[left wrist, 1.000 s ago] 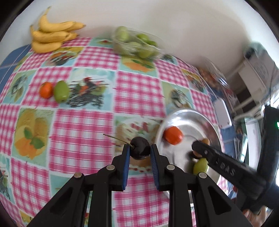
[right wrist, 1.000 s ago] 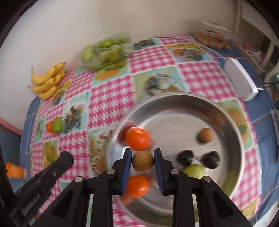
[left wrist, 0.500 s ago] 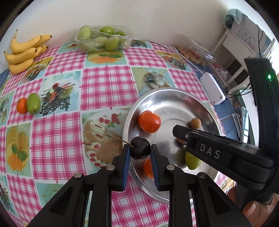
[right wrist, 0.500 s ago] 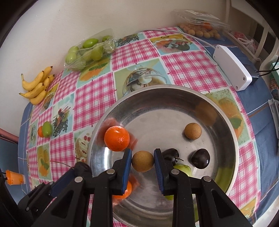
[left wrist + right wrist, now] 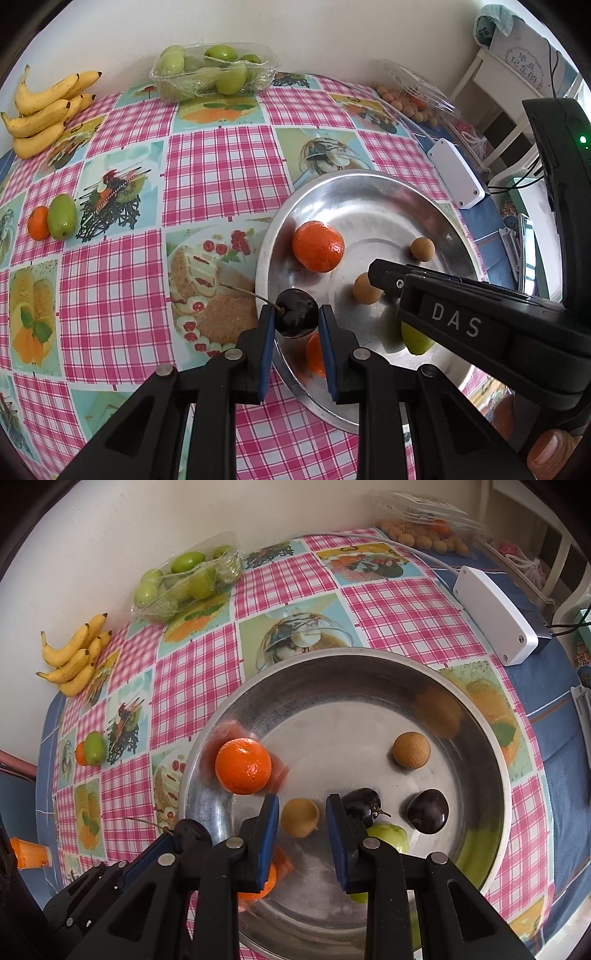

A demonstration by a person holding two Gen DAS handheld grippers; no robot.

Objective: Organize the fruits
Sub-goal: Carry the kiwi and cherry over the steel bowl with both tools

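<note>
Blue pads of the left gripper (image 5: 295,314) are clamped on a dark round cherry (image 5: 300,308). Its thin stem sticks out to the left, over the cloth. The cherry hangs right above the near-left rim of the wide shiny steel bowl (image 5: 263,254), so the bowl floor lies ahead and to the right of these jaws.

The right gripper (image 5: 301,805) points down into the bowl. A small round brown fruit (image 5: 300,819) sits between its pads with a thin gap showing on each side. I judge those jaws barely parted and gripping nothing.

Around it in the bowl lie a bright orange mandarin (image 5: 243,766), two more dark cherries (image 5: 360,805), a green fruit (image 5: 388,836) and a second brown ball (image 5: 411,749).

The cherry probably needs a short carry inward past the rim, staying left of the right gripper
</note>
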